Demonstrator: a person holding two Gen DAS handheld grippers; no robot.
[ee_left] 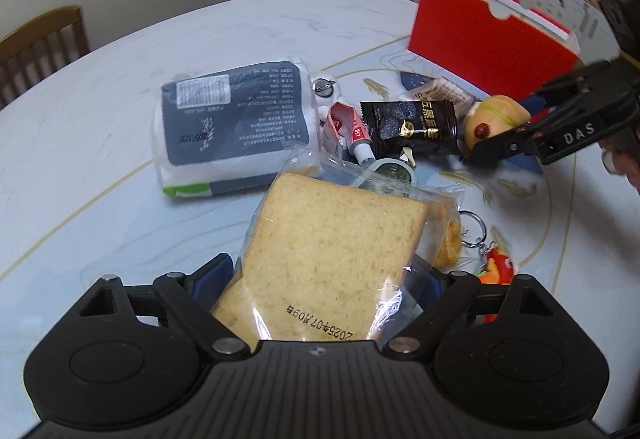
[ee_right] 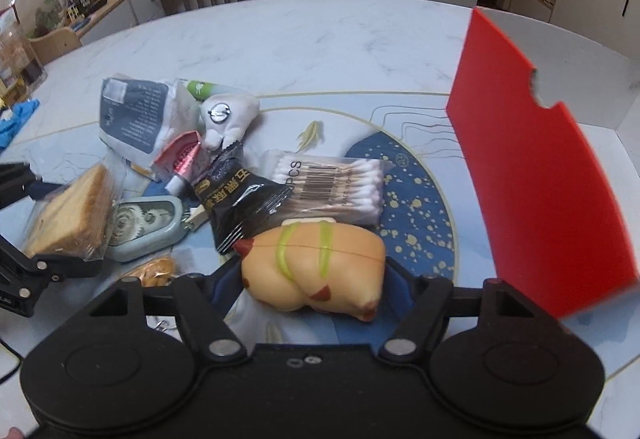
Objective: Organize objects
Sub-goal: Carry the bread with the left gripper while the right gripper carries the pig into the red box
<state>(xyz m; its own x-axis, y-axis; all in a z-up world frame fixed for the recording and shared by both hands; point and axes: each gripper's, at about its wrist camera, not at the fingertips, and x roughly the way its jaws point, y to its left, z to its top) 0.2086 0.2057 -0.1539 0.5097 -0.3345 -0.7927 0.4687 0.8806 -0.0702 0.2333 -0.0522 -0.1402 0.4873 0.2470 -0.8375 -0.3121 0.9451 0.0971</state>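
Holding two things at once, I have to be careful. My left gripper [ee_left: 332, 279] is closed on the bag of bread [ee_left: 332, 239], pinching it at its near end, so the far end sticks out toward the pile. My right gripper [ee_right: 316, 279] is closed around the squishy bun toy [ee_right: 316, 259], and the red box [ee_right: 532, 167] stands just to the right of it.

I think the bread bag is slippery and could slide out if I tip it. The toy is soft, so it might pop out if I squeeze too hard. The black snack bag [ee_right: 240, 203] and the cotton swabs [ee_right: 324, 183] lie just behind the toy, and I could bump them. I could also knock the box wall.
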